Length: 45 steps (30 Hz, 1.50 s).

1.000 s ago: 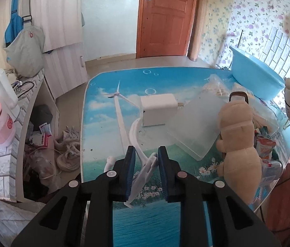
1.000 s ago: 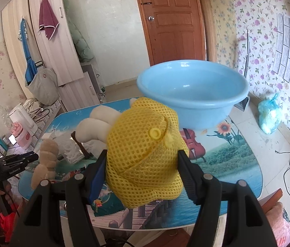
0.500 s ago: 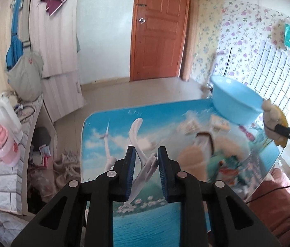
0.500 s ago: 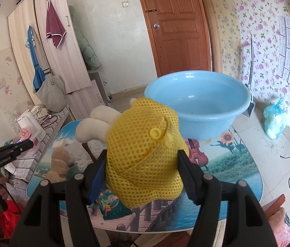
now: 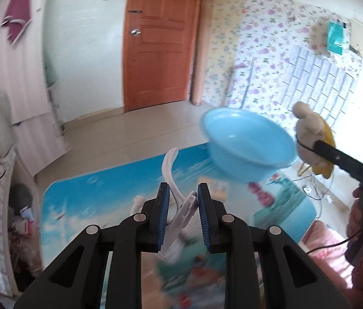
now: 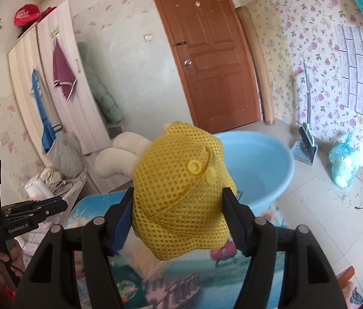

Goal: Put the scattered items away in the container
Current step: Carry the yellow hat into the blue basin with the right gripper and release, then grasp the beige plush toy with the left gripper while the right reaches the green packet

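L wrist view: our left gripper is clamped on a white plastic hanger; its blue pads pinch the flat body, w/ the hook end curving up and fwd past the tips, so the long axis runs roughly along the fingers, tilted a bit left; the blue basin lies ahead and to the right, above the printed table, well apart from the tips; we judge the coming move as a swing right and fwd, hook end leading over the near rim; frame is blurred, so table clutter can't be told. Our right gripper shows at the right edge, just beside the basin rim, w/ the plush toy.

R wrist view: right gripper is closed on a plush toy in a yellow mesh cap; the toy fills the gap, pale ears sticking out left; the basin sits directly behind and slightly right, rim partly hidden by the toy; the right hand looks nearer than the left, so we judge it drops first; the left gripper is at far left, well apart.
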Tool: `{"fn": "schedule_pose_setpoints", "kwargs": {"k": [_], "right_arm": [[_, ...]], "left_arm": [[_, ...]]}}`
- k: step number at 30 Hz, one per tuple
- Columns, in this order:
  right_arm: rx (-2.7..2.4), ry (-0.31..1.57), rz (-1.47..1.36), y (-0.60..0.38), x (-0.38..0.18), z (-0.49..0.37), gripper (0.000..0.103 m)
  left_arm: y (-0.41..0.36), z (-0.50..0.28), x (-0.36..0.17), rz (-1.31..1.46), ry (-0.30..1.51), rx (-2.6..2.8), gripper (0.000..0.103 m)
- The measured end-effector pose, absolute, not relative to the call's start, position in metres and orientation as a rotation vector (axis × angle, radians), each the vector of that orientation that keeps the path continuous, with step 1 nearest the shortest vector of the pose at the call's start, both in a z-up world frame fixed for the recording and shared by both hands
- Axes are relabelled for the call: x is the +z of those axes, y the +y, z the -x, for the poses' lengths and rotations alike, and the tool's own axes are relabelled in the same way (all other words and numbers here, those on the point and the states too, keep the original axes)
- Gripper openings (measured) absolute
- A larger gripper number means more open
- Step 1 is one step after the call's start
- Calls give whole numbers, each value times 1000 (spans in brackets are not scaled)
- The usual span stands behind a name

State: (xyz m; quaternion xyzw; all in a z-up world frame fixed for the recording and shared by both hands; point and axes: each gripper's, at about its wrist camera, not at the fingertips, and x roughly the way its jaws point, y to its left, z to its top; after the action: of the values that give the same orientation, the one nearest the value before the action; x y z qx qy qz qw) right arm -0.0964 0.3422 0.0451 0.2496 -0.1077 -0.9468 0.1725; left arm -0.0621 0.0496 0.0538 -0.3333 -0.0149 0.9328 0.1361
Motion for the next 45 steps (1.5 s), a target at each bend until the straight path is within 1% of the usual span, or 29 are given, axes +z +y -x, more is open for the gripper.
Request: {"fn": "schedule_pose_setpoints", "kwargs": {"k": [6,14,18,20,24,28,30,32,36,37,38,39,40,41,45], "right_arm": [[-2697,-366,-714,364,36,131,64],[-2690,-497,-713,390,21,166,64],[-2687,-514,-713,395,16,174,64],[-2684,-515,-708,395,16,178,64],[-2673,-499,-709,389,15,183,64],[-2653,-470,-725,379,15,186,68],[-2643,-451,-725,374,16,185,72],[-2654,-415,-728,367,19,181,74],[-2672,-396,-716,361,27,171,74],[-2672,-395,-711,359,31,166,74],[-2673,-391,-708,358,33,163,74],[-2677,-383,-703,355,37,157,74],[-2679,-378,-701,354,38,154,74],[-2681,-369,-701,351,42,148,74],[-2676,-331,-715,337,48,129,74]], "left_arm": [[110,106,63,935,10,2621,21],[177,155,48,963,87,2515,21],[195,173,36,995,108,2488,22],[199,180,32,1008,105,2477,27],[205,182,29,1001,145,2478,29],[201,176,31,1003,145,2477,31],[197,172,32,1007,149,2483,38],[192,166,33,1005,149,2496,52],[176,156,38,1001,146,2519,60],[175,154,40,1002,151,2527,66],[172,150,41,1002,153,2533,74],[168,146,41,1002,155,2535,78],[163,139,43,998,156,2538,86],[159,134,43,992,154,2540,90],[140,109,49,975,149,2564,97]]}}
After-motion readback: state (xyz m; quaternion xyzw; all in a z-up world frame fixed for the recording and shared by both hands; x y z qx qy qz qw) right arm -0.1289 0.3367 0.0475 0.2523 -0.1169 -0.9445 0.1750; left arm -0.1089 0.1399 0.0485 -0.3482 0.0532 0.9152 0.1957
